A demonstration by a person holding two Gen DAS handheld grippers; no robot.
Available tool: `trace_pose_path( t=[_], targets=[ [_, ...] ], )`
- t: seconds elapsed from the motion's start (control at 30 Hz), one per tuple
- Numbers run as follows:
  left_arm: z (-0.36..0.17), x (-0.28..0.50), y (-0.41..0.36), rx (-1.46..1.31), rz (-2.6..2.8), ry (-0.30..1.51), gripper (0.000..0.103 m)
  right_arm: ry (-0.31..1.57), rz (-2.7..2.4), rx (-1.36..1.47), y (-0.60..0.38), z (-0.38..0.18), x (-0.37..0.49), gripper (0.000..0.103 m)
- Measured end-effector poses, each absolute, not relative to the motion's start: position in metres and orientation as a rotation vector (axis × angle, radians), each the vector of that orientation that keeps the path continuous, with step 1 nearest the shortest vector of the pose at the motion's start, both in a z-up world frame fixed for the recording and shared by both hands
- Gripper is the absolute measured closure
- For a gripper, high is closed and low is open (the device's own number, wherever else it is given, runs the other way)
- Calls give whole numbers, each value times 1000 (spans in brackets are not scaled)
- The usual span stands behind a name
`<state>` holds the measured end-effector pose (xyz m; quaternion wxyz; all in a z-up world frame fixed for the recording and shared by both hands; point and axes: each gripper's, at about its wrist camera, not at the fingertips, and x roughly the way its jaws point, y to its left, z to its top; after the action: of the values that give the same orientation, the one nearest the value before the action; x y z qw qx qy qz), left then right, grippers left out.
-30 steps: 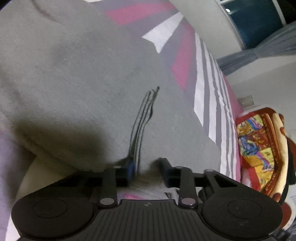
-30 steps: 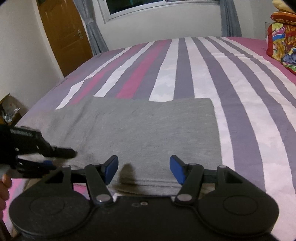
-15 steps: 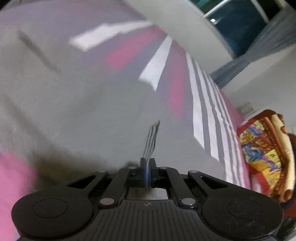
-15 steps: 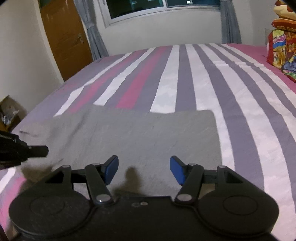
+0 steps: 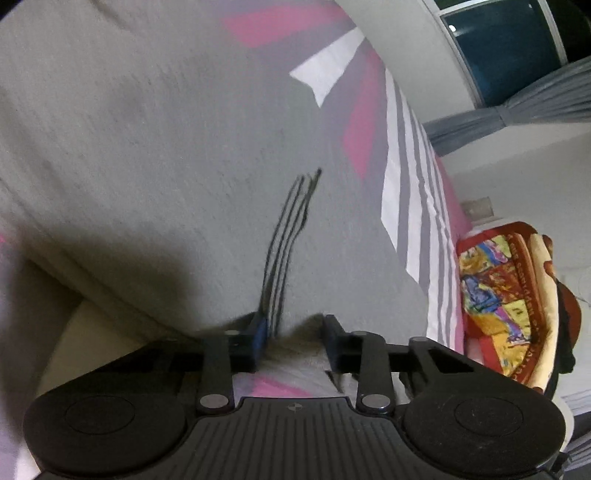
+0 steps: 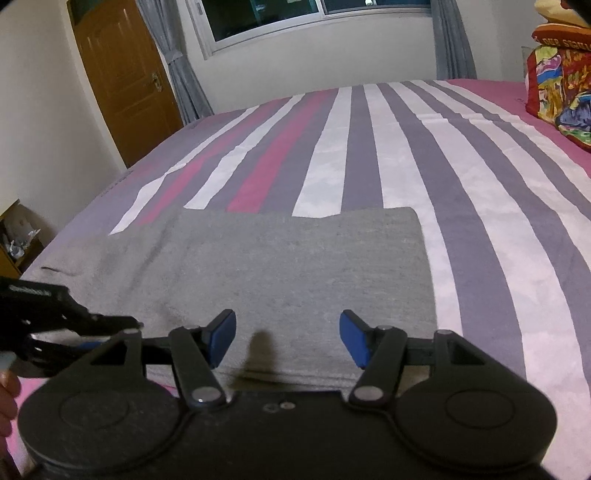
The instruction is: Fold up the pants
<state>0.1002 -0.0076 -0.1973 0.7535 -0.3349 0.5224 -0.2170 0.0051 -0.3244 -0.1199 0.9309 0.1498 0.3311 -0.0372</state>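
Note:
Grey pants lie folded flat on the striped bed, their near hem just under my right gripper, which is open and empty above that hem. In the left wrist view the pants fill most of the frame, with a dark striped mark on the cloth. My left gripper is open at the pants' edge, its jaws apart with cloth between them but not clamped. The left gripper also shows at the left edge of the right wrist view.
The bed sheet has pink, purple and white stripes. A colourful folded blanket sits at the far right, also in the left wrist view. A brown door and a window are beyond the bed.
My left gripper was shut half a second ago and has opened again at the pants' edge. The right gripper stays open over the near hem, shifted slightly.

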Motion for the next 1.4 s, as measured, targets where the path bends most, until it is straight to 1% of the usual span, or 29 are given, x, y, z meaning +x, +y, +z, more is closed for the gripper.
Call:
trace_pose_path(
  t=[0.07, 0.13, 0.27, 0.3, 0.37, 0.47, 0.57, 0.63, 0.7, 0.87, 0.93, 1.03, 1.1, 1.2, 1.33, 1.4],
  targets=[
    [-194, 100, -13, -730, -462, 1125, 83, 676, -81, 309, -326, -121, 4, 41],
    [-175, 96, -17, -693, -462, 1045, 86, 669, -95, 304, -327, -120, 3, 41],
    [-120, 93, -15, -619, -513, 877, 90, 649, -110, 313, -334, -115, 3, 41],
    [-109, 100, -15, -612, -518, 862, 90, 647, -109, 313, -334, -114, 4, 41],
    [-104, 105, -12, -582, -522, 863, 90, 646, -97, 319, -332, -113, 9, 41],
    [-117, 107, -11, -539, -496, 906, 90, 653, -78, 309, -327, -113, 11, 41],
    [-143, 106, -2, -508, -453, 955, 90, 668, -75, 314, -325, -118, 11, 41],
    [-161, 107, 11, -541, -420, 1000, 90, 678, -74, 313, -324, -120, 10, 41],
    [-159, 106, 13, -546, -420, 989, 90, 688, -67, 307, -322, -121, 10, 41],
    [-130, 103, 18, -515, -450, 912, 90, 670, -47, 301, -315, -116, 16, 41],
    [-135, 104, 30, -512, -414, 912, 90, 667, -41, 299, -312, -116, 17, 41],
    [-160, 106, 38, -506, -358, 973, 90, 695, -29, 282, -305, -124, 21, 41],
    [-167, 105, 29, -451, -347, 983, 90, 741, -36, 241, -298, -133, 27, 41],
    [-156, 106, 23, -419, -329, 979, 88, 776, -32, 161, -289, -134, 33, 39],
    [-132, 104, 35, -433, -304, 928, 86, 725, -16, 194, -286, -118, 33, 39],
    [-129, 104, 46, -439, -269, 926, 72, 717, 4, 184, -276, -116, 40, 39]
  ],
)
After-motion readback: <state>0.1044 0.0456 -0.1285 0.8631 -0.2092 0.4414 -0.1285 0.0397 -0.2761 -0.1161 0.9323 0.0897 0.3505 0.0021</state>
